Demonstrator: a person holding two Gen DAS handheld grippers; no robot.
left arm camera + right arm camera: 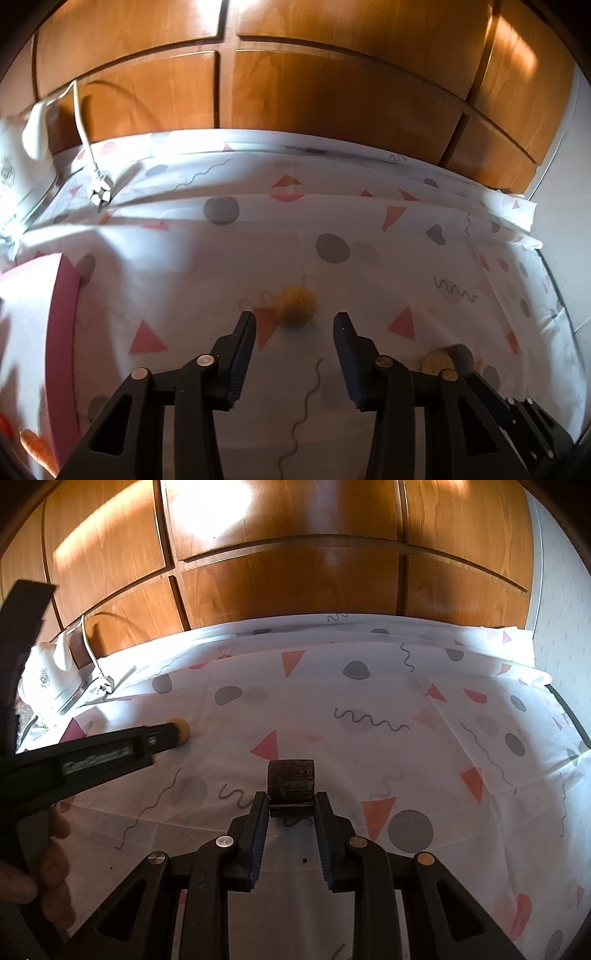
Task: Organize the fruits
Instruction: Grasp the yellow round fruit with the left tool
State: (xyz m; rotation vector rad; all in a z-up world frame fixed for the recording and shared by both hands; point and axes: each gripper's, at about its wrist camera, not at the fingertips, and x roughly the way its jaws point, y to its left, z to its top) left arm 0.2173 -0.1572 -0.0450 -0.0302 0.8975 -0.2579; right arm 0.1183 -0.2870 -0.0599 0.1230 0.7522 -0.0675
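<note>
A small round yellow-orange fruit (pixel 296 305) lies on the patterned tablecloth (pixel 369 266), just ahead of and between the tips of my open left gripper (pixel 294 325). The same fruit (pixel 181 731) shows in the right wrist view at the tip of the left gripper (pixel 162 738). My right gripper (pixel 290 805) is shut on a dark brown block-like piece (pixel 291 781) and holds it just over the cloth. A second yellowish round thing (pixel 436 362) with a dark piece beside it shows behind the left gripper's right finger.
A pink-rimmed tray (pixel 62 332) sits at the left with orange pieces (pixel 33 443) at its near end. A white appliance (pixel 51 679) with a cable and plug (pixel 98 194) stands at the far left. Wooden cabinet doors (pixel 314 92) rise behind the table.
</note>
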